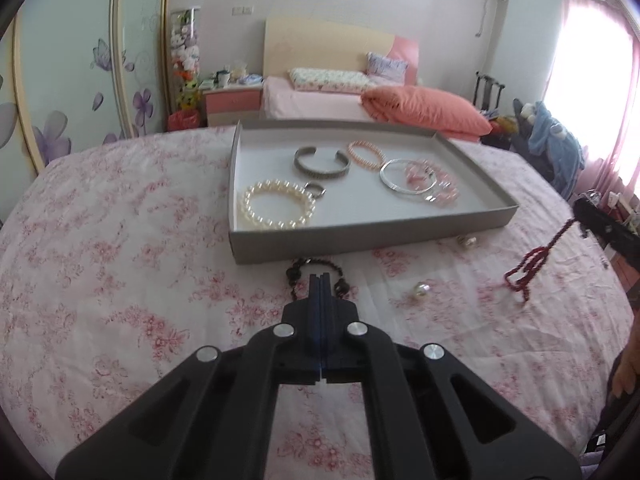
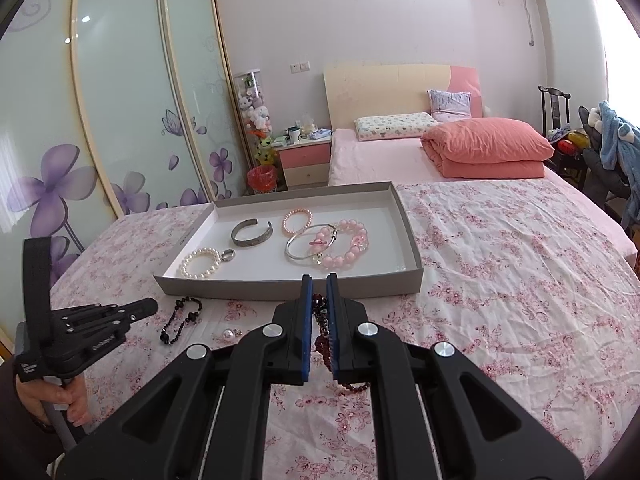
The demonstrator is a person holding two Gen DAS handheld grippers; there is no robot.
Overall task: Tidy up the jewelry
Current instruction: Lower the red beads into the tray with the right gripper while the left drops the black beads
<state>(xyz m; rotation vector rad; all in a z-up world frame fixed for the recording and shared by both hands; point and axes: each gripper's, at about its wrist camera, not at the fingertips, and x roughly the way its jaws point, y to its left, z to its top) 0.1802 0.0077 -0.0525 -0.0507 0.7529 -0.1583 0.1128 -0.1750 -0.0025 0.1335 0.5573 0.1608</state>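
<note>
A grey tray (image 1: 372, 230) (image 2: 288, 290) on the floral bedspread holds a pearl bracelet (image 1: 276, 204) (image 2: 200, 263), a metal cuff (image 1: 322, 162) (image 2: 252, 233), a salmon bead bracelet (image 1: 366, 154), a silver bangle (image 1: 408, 180) (image 2: 310, 246) and a pink bead bracelet (image 2: 346, 248). My left gripper (image 1: 320, 278) is shut and empty, just above a black bead bracelet (image 1: 298, 276) (image 2: 182, 320) lying before the tray. My right gripper (image 2: 319, 280) is shut on a dark red bead strand (image 2: 322, 326) that hangs from it (image 1: 528, 270).
Two loose pearl pieces (image 1: 421, 290) (image 1: 467, 241) lie on the bedspread between the grippers. A second bed with an orange duvet (image 2: 486, 146) stands behind, a wardrobe (image 2: 120, 92) to the left, and a nightstand (image 2: 306, 158).
</note>
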